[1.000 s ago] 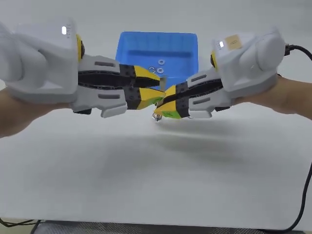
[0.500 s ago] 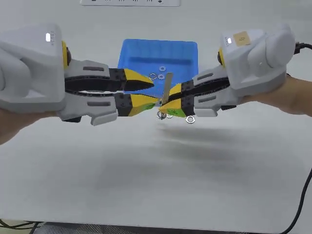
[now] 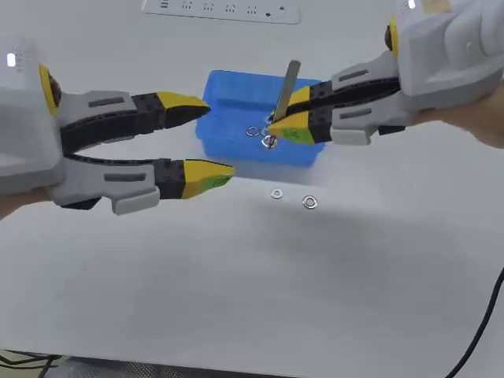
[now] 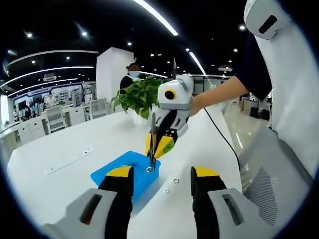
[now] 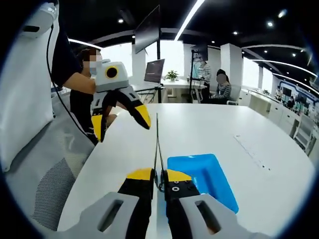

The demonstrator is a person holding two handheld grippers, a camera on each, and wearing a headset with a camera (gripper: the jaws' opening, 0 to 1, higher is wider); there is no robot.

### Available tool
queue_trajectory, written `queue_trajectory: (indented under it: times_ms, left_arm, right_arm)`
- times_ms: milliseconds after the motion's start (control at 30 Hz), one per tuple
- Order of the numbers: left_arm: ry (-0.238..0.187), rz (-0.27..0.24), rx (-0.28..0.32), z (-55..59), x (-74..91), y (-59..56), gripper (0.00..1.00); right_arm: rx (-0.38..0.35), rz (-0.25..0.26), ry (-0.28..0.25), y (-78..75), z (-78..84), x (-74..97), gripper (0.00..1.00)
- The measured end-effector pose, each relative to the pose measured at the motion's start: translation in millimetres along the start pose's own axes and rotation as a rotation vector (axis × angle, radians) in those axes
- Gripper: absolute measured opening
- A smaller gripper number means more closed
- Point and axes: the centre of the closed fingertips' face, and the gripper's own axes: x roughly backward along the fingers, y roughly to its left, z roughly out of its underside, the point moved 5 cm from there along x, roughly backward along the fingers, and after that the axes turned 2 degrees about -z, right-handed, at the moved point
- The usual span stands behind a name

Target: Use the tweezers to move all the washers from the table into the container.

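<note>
My right gripper (image 3: 276, 128) is shut on the steel tweezers (image 3: 285, 93), which point down over the blue container (image 3: 228, 87). A small washer (image 3: 269, 142) sits at the tweezer tips, just above the container's front wall. Another washer (image 3: 253, 131) lies inside the container. Two washers (image 3: 276, 194) (image 3: 309, 202) rest on the white table in front of it. My left gripper (image 3: 214, 135) is wide open with nothing in it, left of the container. In the left gripper view the tweezers (image 4: 152, 144) hang over the container (image 4: 124, 167). The right gripper view looks along the tweezers (image 5: 158, 144).
A white power strip (image 3: 220, 9) lies at the table's far edge. A black cable (image 3: 490, 315) trails at the right. A potted plant (image 4: 139, 97) stands behind the table, and people sit at a far desk.
The right gripper has carried the tweezers up and back from the table to over the container. The left gripper has opened wider and drawn away to the left.
</note>
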Motion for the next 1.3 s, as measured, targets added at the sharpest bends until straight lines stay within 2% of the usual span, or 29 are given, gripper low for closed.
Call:
queue_trajectory:
  times_ms: [100,167,233,300,367,400,467,533,600,667,700,767,867,1033,1300]
  left_arm:
    - [0.014,-0.018,0.002,4.4,5.1,2.4,0.54]
    - [0.018,-0.024,0.015,5.8,7.7,3.1,0.56]
    - [0.038,-0.008,0.046,7.4,11.2,0.9,0.57]
    - [0.031,0.0,0.068,6.8,14.4,-0.5,0.65]
    - [0.026,-0.015,0.086,7.3,17.3,0.2,0.74]
    - [0.03,-0.03,0.083,8.5,19.3,1.6,0.75]
    - [0.034,-0.049,0.085,11.0,23.5,4.1,0.76]
    - [0.024,-0.071,0.113,12.0,26.0,6.7,0.8]
    - [-0.019,-0.099,0.174,8.5,28.2,9.5,0.86]
    - [-0.073,-0.098,0.241,2.2,30.5,10.1,0.92]
    - [-0.102,-0.108,0.26,-0.7,32.5,11.4,0.94]
    - [-0.117,-0.117,0.255,-1.2,35.8,12.7,0.98]
    - [-0.066,-0.14,0.226,8.5,40.7,11.4,0.99]
    - [-0.029,-0.144,0.244,22.0,44.8,5.2,0.99]
    - [-0.019,-0.131,0.258,25.1,39.9,-1.7,0.99]
  right_arm:
    - [0.018,0.028,0.01,-17.1,-1.9,1.1,0.08]
    - [0.028,0.029,0.024,-30.0,0.0,2.1,0.08]
    - [0.025,0.029,0.034,-40.8,2.6,2.2,0.08]
    - [0.013,0.033,0.055,-54.1,8.0,-0.2,0.08]
    - [-0.008,0.033,0.051,-62.2,11.6,-4.5,0.08]
    - [-0.009,0.032,0.054,-64.9,12.9,-8.6,0.08]
    - [-0.014,0.024,0.05,-67.0,14.4,-17.7,0.08]
    - [-0.015,0.013,0.048,-71.2,19.3,-27.3,0.08]
    - [-0.015,0.003,0.053,-72.6,22.9,-35.1,0.08]
    - [-0.003,0.0,0.071,-75.3,30.1,-43.3,0.08]
    - [-0.007,-0.002,0.073,-76.9,32.7,-46.0,0.08]
    - [-0.016,0.0,0.077,-79.6,38.8,-51.9,0.08]
    - [-0.028,0.003,0.087,-83.0,47.7,-58.6,0.08]
    - [-0.005,0.006,0.114,-85.7,60.3,-65.4,0.09]
    - [0.002,0.007,0.107,-84.7,62.4,-63.6,0.09]
